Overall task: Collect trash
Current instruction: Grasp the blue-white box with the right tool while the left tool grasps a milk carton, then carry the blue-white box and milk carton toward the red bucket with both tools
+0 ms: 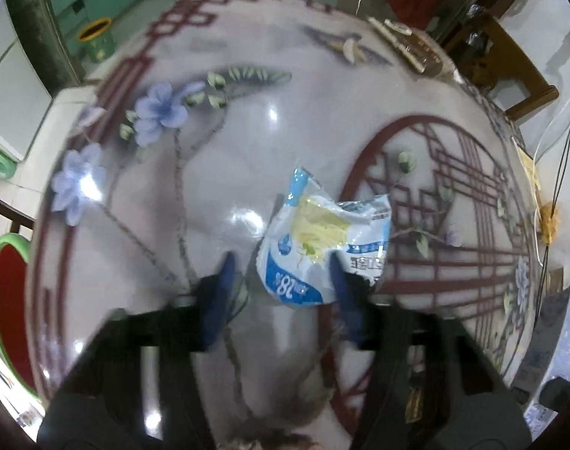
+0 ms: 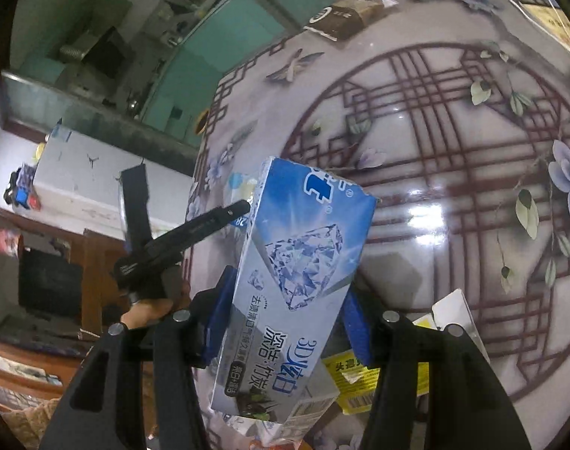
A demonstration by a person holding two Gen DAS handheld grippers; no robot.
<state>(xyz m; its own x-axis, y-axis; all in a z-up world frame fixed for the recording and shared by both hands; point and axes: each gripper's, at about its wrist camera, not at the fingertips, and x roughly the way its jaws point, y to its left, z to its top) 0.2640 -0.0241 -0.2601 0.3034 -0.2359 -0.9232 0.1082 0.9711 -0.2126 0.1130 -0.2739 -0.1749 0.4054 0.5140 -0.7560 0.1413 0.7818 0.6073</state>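
Note:
In the left wrist view a crumpled white, blue and yellow plastic wrapper (image 1: 322, 242) lies on the patterned table (image 1: 217, 195). My left gripper (image 1: 283, 262) is open, its blue fingers (image 1: 221, 292) low over the table; the wrapper's lower end sits between them, against the right finger. In the right wrist view my right gripper (image 2: 286, 300) is shut on a blue toothpaste box (image 2: 296, 273), held tilted above the table's near-left edge. The left gripper's black body (image 2: 179, 240) shows beyond it on the left.
A brown box (image 2: 341, 15) lies at the table's far edge. A yellow-labelled package (image 2: 375, 378) and a white card (image 2: 453, 311) lie below my right gripper. A yellow-rimmed green bin (image 1: 97, 39) stands on the floor far left. A red stool (image 1: 7, 300) sits left.

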